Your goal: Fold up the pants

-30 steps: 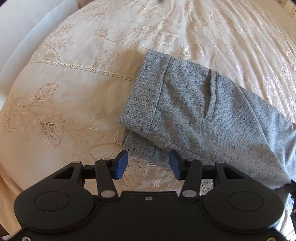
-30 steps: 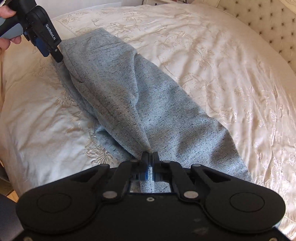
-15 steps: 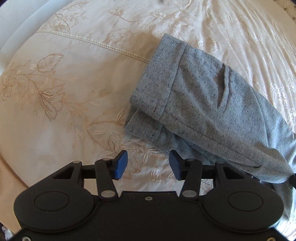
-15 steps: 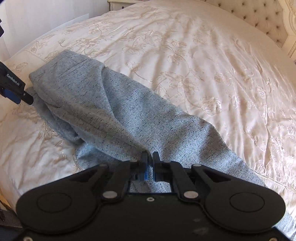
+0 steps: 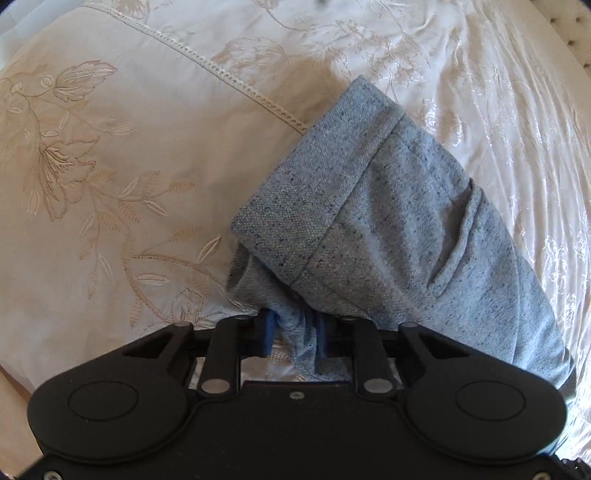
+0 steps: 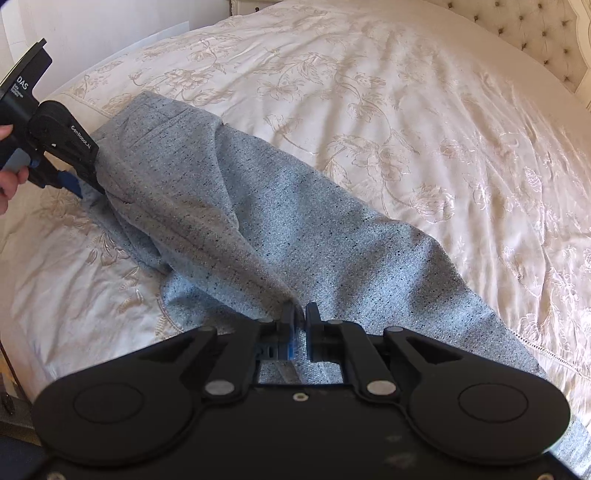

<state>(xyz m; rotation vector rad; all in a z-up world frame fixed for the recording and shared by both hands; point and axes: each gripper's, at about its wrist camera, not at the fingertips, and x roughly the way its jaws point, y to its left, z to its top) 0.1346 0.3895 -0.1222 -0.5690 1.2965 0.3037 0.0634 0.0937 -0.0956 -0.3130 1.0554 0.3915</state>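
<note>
Grey speckled pants (image 6: 280,236) lie on the cream bedspread, folded lengthwise with the waistband (image 5: 314,192) at the left end. My left gripper (image 5: 294,338) has cloth from the lower layer of the waistband end between its blue pads, jaws partly closed on it. It also shows in the right wrist view (image 6: 79,182) at the pants' left end. My right gripper (image 6: 300,319) is shut on a raised fold of the pants' near edge, midway along.
The embroidered bedspread (image 6: 388,110) has a stitched hem line (image 5: 229,77). A tufted headboard (image 6: 517,26) stands at the far right. A white wall and the bed's left edge are at the left (image 6: 110,18).
My left gripper moved forward from open and clear of the pants onto the waistband end and closed on the cloth. The right gripper stays shut on its fold.
</note>
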